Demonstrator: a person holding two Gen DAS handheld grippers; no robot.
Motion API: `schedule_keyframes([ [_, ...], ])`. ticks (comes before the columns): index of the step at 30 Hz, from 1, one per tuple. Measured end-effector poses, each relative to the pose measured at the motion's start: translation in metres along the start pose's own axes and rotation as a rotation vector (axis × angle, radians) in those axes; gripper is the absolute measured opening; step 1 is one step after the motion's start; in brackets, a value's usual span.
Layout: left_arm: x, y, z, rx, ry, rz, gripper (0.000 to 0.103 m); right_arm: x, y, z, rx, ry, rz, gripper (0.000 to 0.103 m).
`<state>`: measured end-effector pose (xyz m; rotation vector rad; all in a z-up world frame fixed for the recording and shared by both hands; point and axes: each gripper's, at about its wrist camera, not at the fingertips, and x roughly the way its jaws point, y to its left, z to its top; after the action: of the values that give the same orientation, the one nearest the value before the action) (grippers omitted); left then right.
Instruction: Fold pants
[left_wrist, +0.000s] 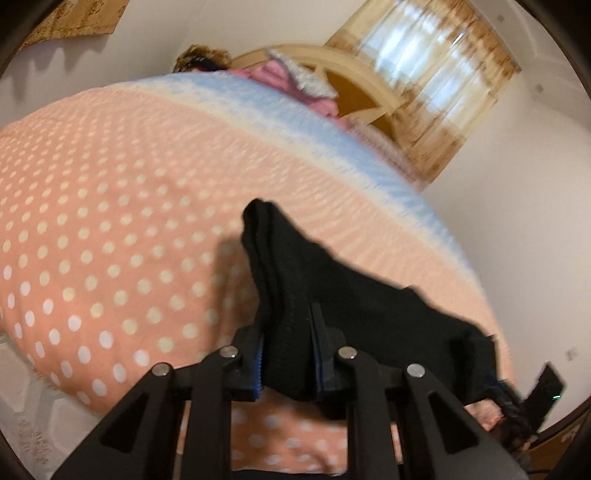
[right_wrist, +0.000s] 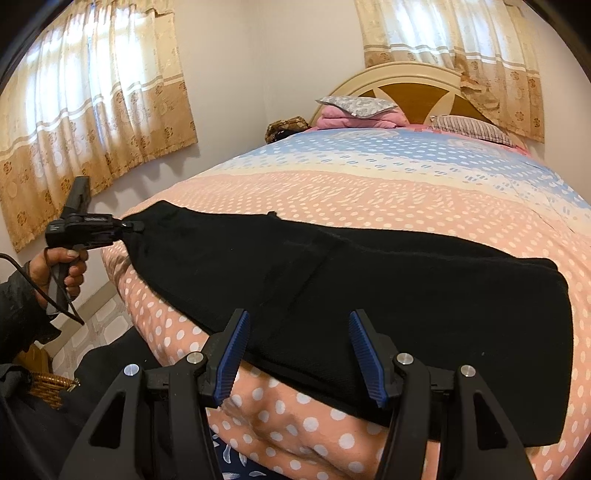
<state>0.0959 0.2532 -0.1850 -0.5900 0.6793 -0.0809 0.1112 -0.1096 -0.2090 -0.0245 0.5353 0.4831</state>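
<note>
The left gripper (left_wrist: 286, 345) clenches one end of the black pants (right_wrist: 369, 280), lying across the polka-dot bedspread (right_wrist: 369, 188). The right gripper (right_wrist: 297, 354) hovers spread apart at their near edge. A wicker basket (right_wrist: 44, 384) sits near left, contents unclear.

The left gripper (left_wrist: 286, 347) is clamped, its blue-padded fingers (left_wrist: 258, 369) drawn close with black cloth pinched between them; from the right wrist camera it reaches in from the left side, level, held by a bare hand (right_wrist: 61, 269) wrapped around its grip, a dark sleeve at the wrist; the right gripper (right_wrist: 299, 354) stands with jaws wide apart, its ribbed blue pads (right_wrist: 364, 354) gripping nothing.
</note>
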Motion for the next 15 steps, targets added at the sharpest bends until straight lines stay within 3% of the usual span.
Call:
schedule_keyframes([
  [6,-0.026,-0.052,0.015,0.101,-0.082,-0.135,0.020,-0.011,-0.015,0.005,0.058,-0.032,-0.059,0.058],
  [15,-0.036,-0.153,0.007,0.299,-0.071,-0.355,0.019,-0.040,-0.069,0.011,0.295,-0.088,-0.149,0.058],
])
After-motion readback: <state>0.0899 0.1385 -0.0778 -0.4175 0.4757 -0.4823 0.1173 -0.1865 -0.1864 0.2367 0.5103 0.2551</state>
